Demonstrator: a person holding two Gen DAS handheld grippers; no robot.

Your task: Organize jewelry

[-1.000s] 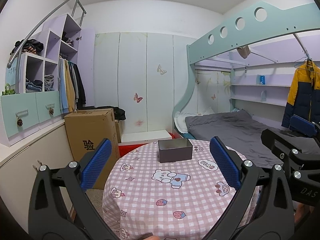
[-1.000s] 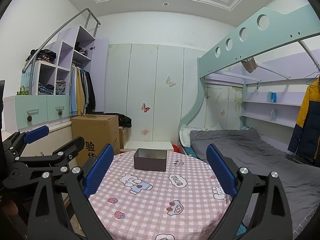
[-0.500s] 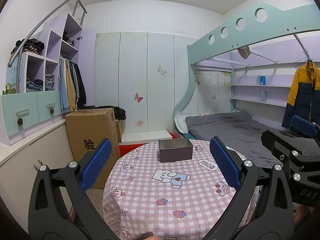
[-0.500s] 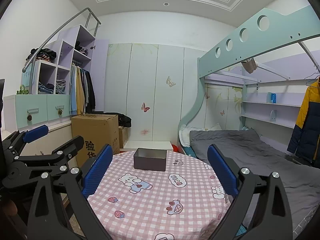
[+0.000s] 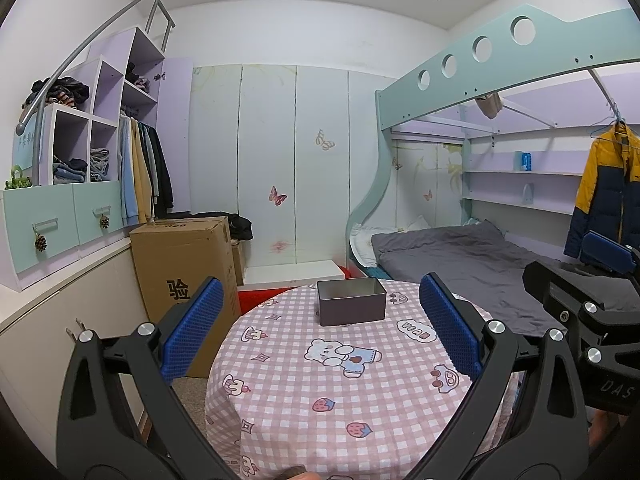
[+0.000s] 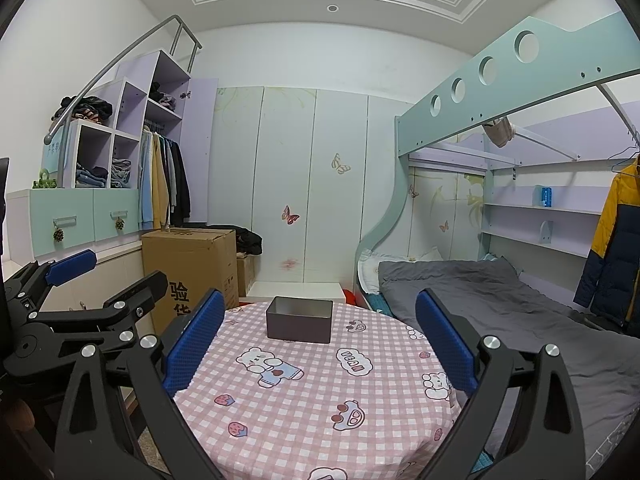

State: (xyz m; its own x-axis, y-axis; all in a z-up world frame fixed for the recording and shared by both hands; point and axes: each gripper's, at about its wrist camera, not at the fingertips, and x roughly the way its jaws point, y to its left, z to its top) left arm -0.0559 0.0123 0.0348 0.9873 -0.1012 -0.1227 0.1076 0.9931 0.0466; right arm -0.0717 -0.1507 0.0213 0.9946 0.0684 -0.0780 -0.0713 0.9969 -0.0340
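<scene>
Clearly light, rigid, slick-walled tin box (image 5: 351, 305) on counter (image 5: 360, 392) (no jewelry visible), best pinched across a thin rim; both left tool (image 5: 320, 336) and right tool (image 6: 318, 340) spread wide, empty.

Both wrist cameras look forward, side by side, above the near edge of the table (image 5: 304, 392), both seeing the box (image 6: 299, 323).

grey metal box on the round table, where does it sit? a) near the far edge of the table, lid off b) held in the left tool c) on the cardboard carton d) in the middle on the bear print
a: the open grey rectangular metal box stands near the far edge of the pink checked tablecloth, beyond the bear print, and both tools, left tool and right tool, are open and clear of it.
</scene>
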